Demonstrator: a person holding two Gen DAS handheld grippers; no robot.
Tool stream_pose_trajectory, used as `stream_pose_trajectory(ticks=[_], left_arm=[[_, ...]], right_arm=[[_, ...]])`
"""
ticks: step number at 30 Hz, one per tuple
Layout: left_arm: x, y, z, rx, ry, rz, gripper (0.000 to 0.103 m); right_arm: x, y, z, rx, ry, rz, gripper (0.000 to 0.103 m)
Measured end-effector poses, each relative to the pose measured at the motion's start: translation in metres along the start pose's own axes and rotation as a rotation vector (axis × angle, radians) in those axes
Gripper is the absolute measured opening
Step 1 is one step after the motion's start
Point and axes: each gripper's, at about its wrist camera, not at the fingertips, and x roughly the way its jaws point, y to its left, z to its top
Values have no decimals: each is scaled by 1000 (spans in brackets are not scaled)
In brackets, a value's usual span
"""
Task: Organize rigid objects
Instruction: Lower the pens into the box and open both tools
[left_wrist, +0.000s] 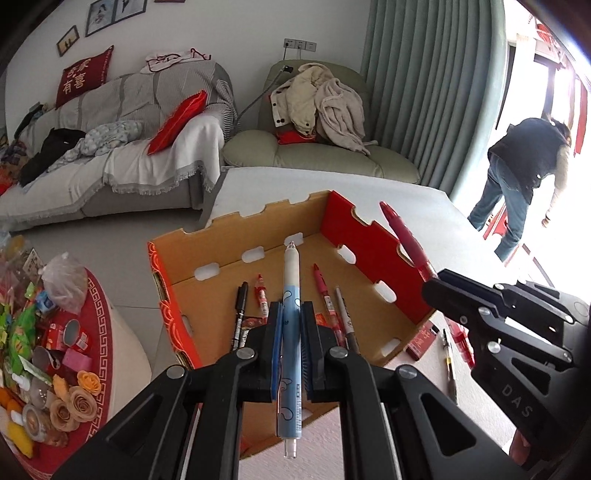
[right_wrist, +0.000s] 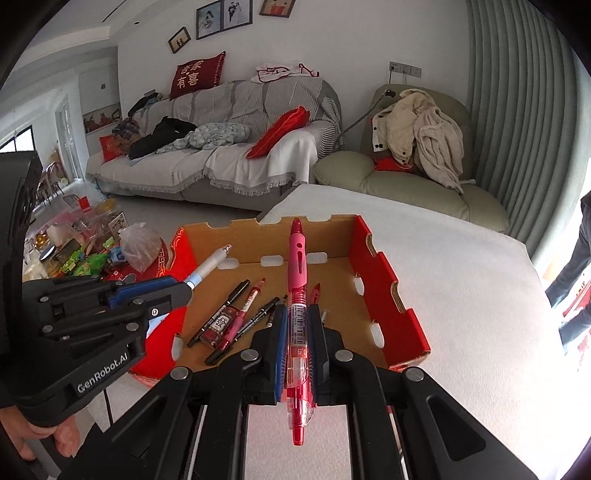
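Note:
My left gripper (left_wrist: 291, 320) is shut on a blue and white pen (left_wrist: 290, 295), which points forward over an open cardboard box (left_wrist: 347, 225) with red outer walls. My right gripper (right_wrist: 296, 325) is shut on a red and pink pen (right_wrist: 297, 280), also above the box (right_wrist: 384, 284). In the left wrist view the right gripper (left_wrist: 430, 284) shows at the right with its red pen (left_wrist: 400, 236) sticking up. The right wrist view has the left gripper (right_wrist: 184, 290) at the left. Several pens and markers (right_wrist: 236, 314) lie on the box floor.
The box rests on a white-covered table (right_wrist: 461, 295). More pens and a red packet (left_wrist: 450, 343) lie on the table right of the box. A cluttered round table (left_wrist: 55, 332) stands at the left. A sofa, an armchair and a person (left_wrist: 524, 177) by the window are beyond.

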Motion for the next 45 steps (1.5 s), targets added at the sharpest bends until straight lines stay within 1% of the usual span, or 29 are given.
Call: stream_pose_trajectory(ticks=[10, 15, 21, 24, 28, 37, 45], left_arm=[[18, 13, 2, -20, 30, 23, 10], [32, 17, 3, -25, 63, 26, 10], [40, 20, 5, -34, 78, 12, 10], [47, 20, 4, -33, 100, 12, 10], [54, 20, 1, -38, 119, 9, 10], [60, 26, 3, -43, 129, 18, 10], [67, 26, 0, -26, 146, 27, 10]], right_arm=[[19, 6, 5, -2, 31, 13, 11], [30, 9, 8, -10, 50, 15, 11], [46, 7, 9, 1, 84, 15, 11], [53, 7, 8, -2, 102, 14, 11], [57, 9, 7, -4, 112, 16, 11], [63, 13, 7, -14, 120, 22, 11], [69, 14, 4, -15, 130, 24, 11]])
